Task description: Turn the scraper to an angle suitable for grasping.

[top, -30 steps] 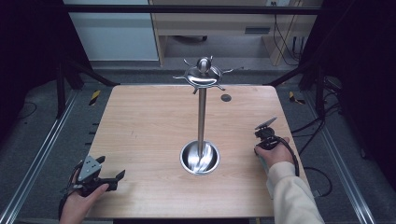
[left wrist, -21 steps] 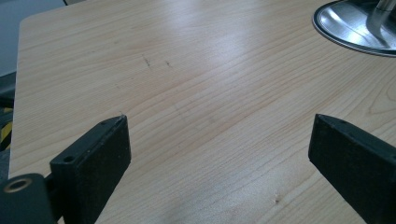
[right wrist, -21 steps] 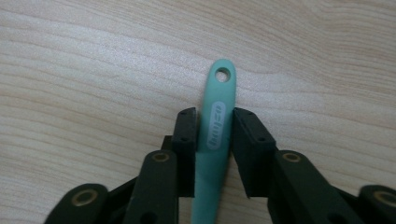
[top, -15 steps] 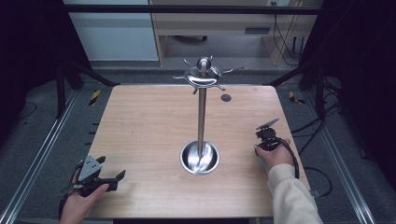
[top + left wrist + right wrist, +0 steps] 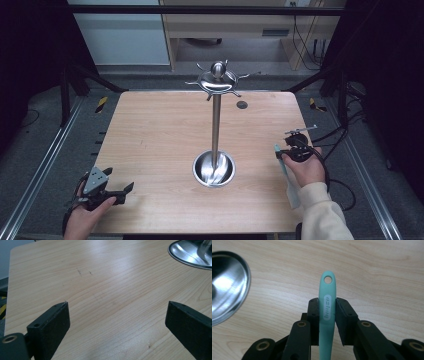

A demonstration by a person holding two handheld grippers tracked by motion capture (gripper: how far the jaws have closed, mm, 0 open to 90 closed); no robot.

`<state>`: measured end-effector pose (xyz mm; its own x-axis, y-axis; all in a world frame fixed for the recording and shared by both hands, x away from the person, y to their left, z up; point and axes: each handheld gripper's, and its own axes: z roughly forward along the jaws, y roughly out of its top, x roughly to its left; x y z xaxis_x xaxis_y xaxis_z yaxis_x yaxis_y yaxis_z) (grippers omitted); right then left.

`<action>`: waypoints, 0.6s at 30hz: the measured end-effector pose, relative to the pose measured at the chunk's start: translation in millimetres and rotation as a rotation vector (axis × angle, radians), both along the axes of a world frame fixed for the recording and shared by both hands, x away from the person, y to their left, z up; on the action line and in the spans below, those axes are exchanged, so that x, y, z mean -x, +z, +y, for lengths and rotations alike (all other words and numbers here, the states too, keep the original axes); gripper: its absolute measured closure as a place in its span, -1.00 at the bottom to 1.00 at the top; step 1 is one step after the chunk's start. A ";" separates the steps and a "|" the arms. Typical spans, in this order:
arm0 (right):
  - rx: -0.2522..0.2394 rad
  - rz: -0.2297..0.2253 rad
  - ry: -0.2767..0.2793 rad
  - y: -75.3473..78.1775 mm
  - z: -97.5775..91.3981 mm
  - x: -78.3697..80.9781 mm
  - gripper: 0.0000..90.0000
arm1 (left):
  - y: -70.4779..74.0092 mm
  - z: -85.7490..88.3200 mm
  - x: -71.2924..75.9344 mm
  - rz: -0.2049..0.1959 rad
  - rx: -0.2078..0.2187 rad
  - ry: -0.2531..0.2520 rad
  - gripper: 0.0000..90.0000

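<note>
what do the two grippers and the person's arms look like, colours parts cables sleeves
Both grippers are black. The left gripper carries a grey three-cornered plate on top, and its jaws are flat black blocks with small screw holes. The right gripper has black linked arms with brass-coloured pivot rings, and a black cable trails from it. The right forearm wears a cream sleeve.

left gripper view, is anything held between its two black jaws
No, the left gripper stands wide open, with bare light wooden table showing between its jaws.
</note>
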<state>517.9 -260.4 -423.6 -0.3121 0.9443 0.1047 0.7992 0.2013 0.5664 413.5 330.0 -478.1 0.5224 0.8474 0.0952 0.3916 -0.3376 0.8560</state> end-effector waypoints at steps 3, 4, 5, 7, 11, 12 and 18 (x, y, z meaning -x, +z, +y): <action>-0.011 -0.025 0.009 7.7 -1.1 2.9 0.65 | 0.5 1.0 0.0 -0.005 0.003 0.001 -0.88; -0.021 -0.059 0.026 17.0 -1.3 5.3 0.65 | 0.5 1.3 0.1 -0.006 0.003 0.004 -0.88; -0.025 -0.070 0.030 20.2 -1.0 6.0 0.65 | 0.5 1.6 0.1 -0.006 0.004 0.005 -0.88; -0.040 -0.098 0.045 28.8 0.1 7.5 0.65 | 0.0 2.2 0.1 -0.006 0.003 0.010 -0.88; -0.057 -0.146 0.073 45.2 6.2 9.3 0.65 | -0.3 4.5 0.5 -0.004 0.004 0.018 -0.88; -0.061 -0.160 0.085 50.3 8.2 9.4 0.65 | -0.3 4.5 0.5 -0.004 0.004 0.018 -0.88; -0.075 -0.226 0.118 73.5 17.3 10.6 0.65 | 0.6 6.8 0.8 -0.019 0.013 0.029 -0.88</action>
<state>507.3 -243.2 -350.1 -0.4430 0.8922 0.0883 0.6241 0.2361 0.7448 412.7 336.8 -477.5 0.4958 0.8634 0.0932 0.3851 -0.3147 0.8676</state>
